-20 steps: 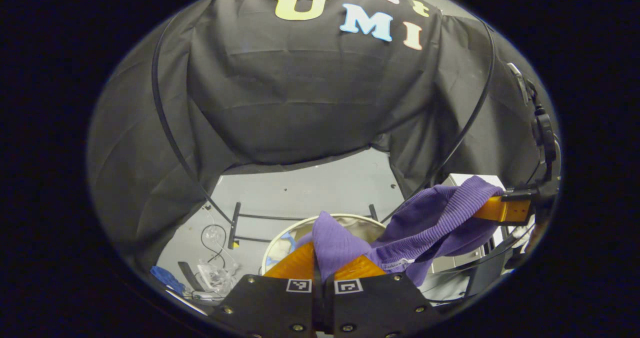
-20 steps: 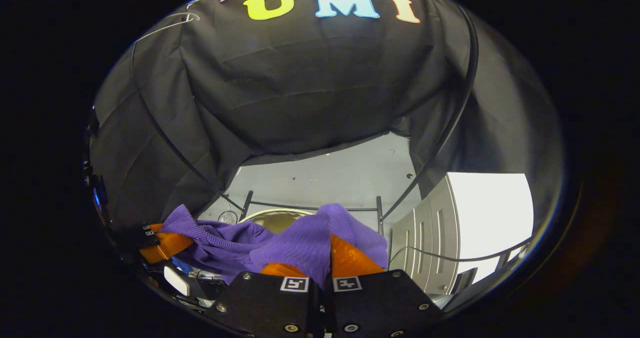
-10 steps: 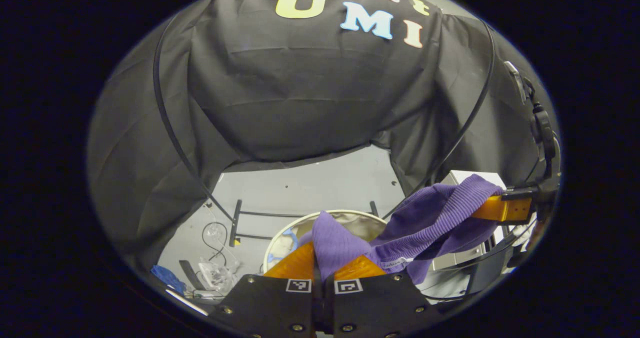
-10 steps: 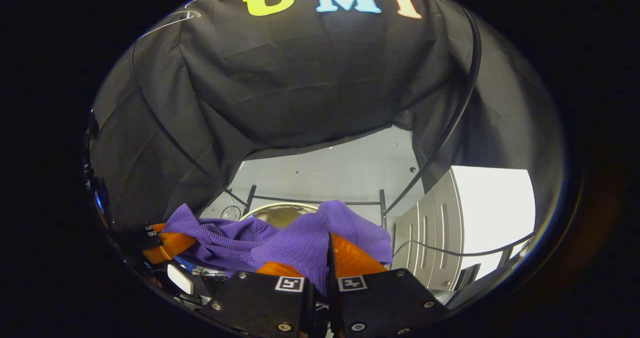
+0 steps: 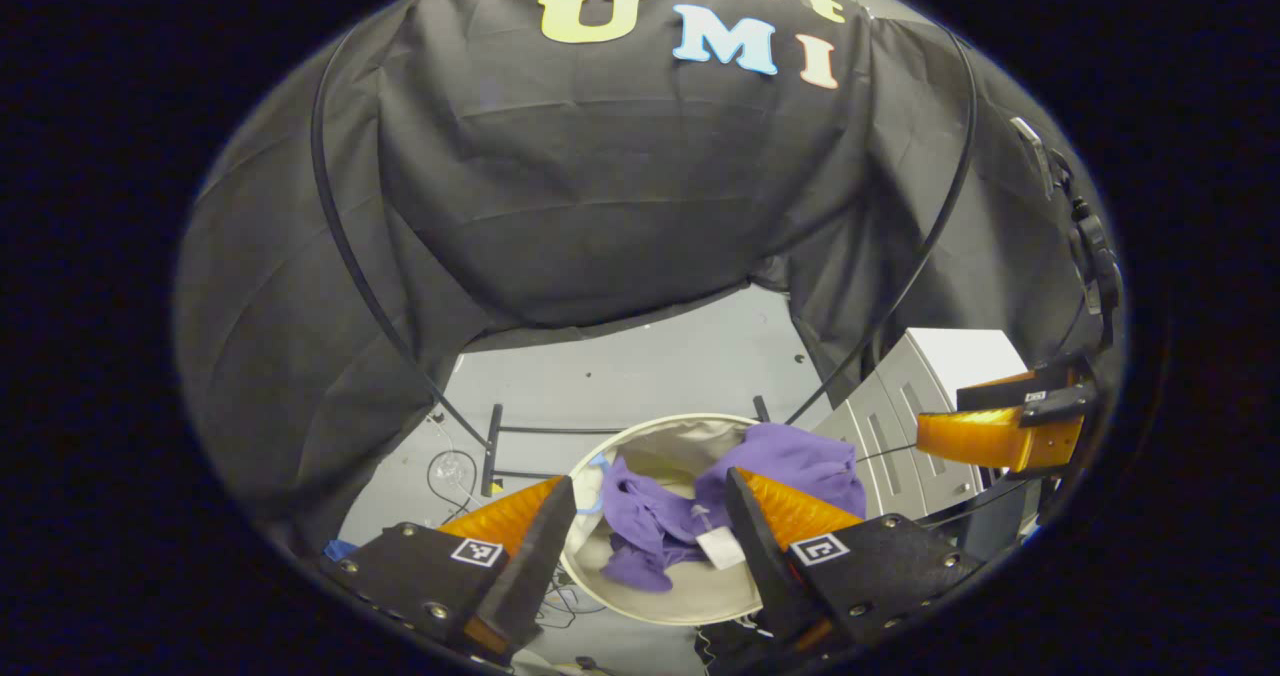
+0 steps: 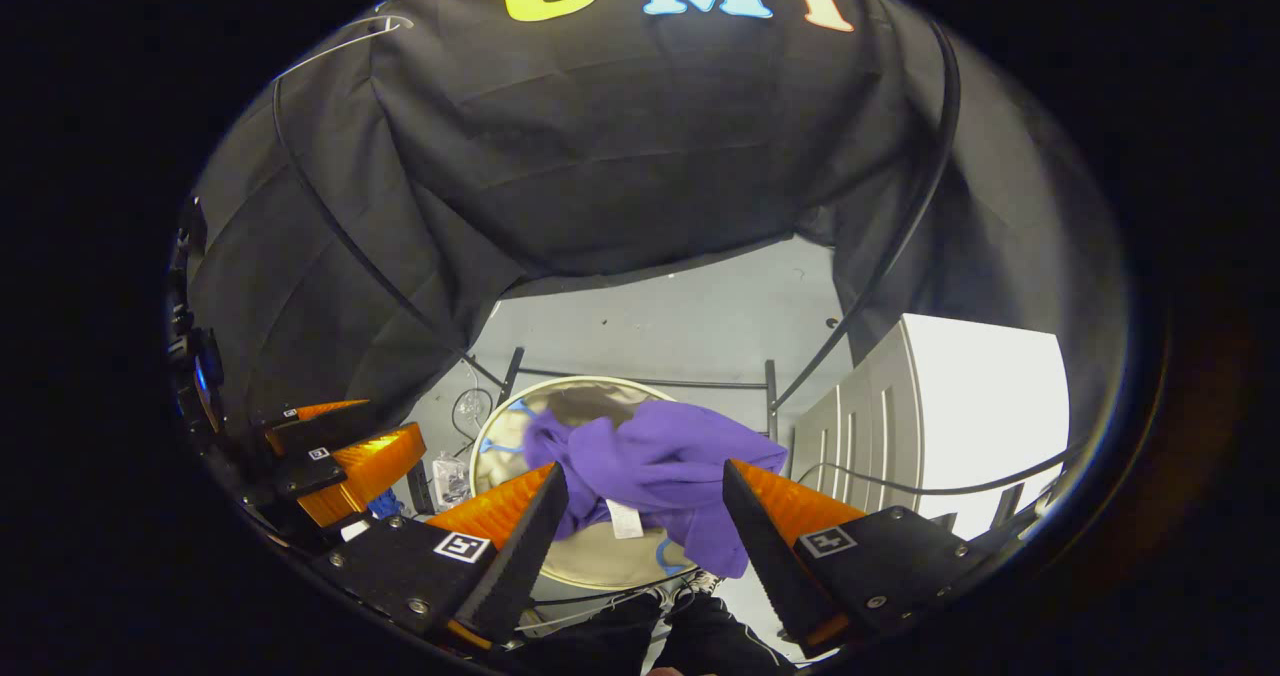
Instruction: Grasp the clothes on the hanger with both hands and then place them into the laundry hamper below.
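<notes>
Left gripper: jaws spread wide, holding nothing. Right gripper: jaws also wide apart, empty. Purple garment lies crumpled inside the round laundry hamper, one fold draped over the hamper's right rim. The right gripper view adds dark trouser legs and shoes at the near edge; the left gripper view shows the hamper's pale lining more fully. Grey floor, loose cables at left, white cabinet at right. Hamper's near rim is cut off behind the fingers.
</notes>
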A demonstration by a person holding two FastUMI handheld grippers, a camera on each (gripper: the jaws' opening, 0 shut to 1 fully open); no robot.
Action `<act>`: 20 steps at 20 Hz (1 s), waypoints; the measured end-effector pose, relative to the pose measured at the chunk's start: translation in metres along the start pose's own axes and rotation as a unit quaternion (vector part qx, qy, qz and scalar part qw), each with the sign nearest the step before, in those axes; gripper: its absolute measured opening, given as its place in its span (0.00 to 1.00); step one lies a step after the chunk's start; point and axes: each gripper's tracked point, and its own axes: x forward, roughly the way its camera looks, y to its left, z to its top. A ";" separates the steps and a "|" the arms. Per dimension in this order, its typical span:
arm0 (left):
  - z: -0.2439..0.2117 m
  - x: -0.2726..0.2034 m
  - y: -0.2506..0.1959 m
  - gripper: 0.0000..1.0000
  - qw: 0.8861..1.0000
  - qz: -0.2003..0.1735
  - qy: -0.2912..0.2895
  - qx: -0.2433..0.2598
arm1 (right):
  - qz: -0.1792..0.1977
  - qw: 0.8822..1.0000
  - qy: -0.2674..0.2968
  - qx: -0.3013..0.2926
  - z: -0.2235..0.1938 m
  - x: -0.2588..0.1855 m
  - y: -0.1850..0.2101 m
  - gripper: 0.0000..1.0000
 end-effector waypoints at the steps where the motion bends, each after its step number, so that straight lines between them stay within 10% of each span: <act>1: 0.002 -0.005 0.003 0.96 1.000 0.004 -0.003 0.002 | -0.004 1.000 -0.008 0.004 0.006 -0.007 -0.003 0.96; 20: 0.193 -0.159 -0.096 0.96 0.974 0.003 -0.224 0.045 | -0.111 0.959 -0.257 0.040 0.123 -0.198 -0.143 0.96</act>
